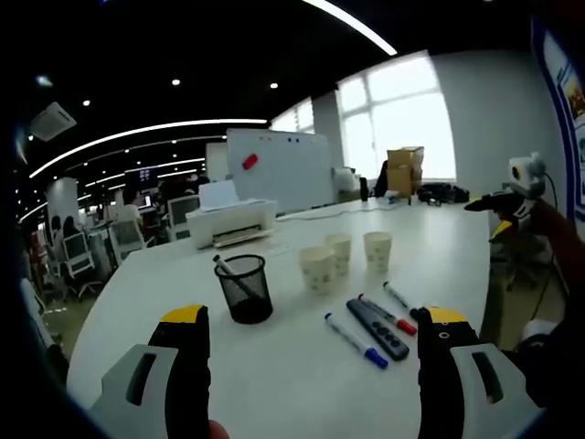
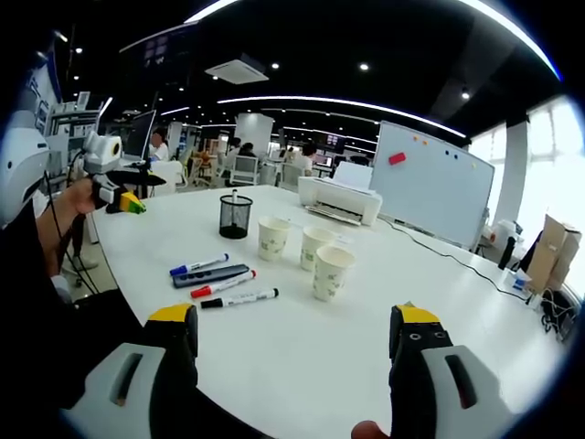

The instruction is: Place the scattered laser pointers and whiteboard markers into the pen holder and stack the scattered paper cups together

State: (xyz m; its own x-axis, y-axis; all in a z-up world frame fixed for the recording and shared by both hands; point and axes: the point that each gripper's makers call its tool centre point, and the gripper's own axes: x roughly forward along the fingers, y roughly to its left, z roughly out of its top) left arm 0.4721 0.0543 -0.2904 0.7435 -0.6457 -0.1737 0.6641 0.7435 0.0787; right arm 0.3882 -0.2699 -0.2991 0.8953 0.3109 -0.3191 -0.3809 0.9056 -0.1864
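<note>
Both the left hand-held gripper point(image 1: 311, 343) and right hand-held gripper point(image 2: 292, 337) hang wide-jawed, empty, over the table point(image 2: 302, 352) edge; markers point(image 1: 356, 341), pen holder point(image 1: 244, 288) and cups point(image 2: 313, 251) lie ahead, well apart.

Pen holder, cups and pens laid out on a table point(image 1: 302, 384).

In the left gripper view, the pen holder point(image 1: 244, 288) stands at the centre with one marker point(image 1: 223, 266) in it. Three paper cups point(image 1: 317, 269) point(image 1: 339, 251) point(image 1: 377, 249) stand at its 2 o'clock in a row running back. Three markers point(image 1: 356, 340) point(image 1: 388, 314) point(image 1: 396, 295) and a laser pointer point(image 1: 378, 329) lie at its 4 o'clock. A printer point(image 1: 230, 222) sits behind at 12 o'clock, a whiteboard point(image 1: 279, 171) beyond.
</note>
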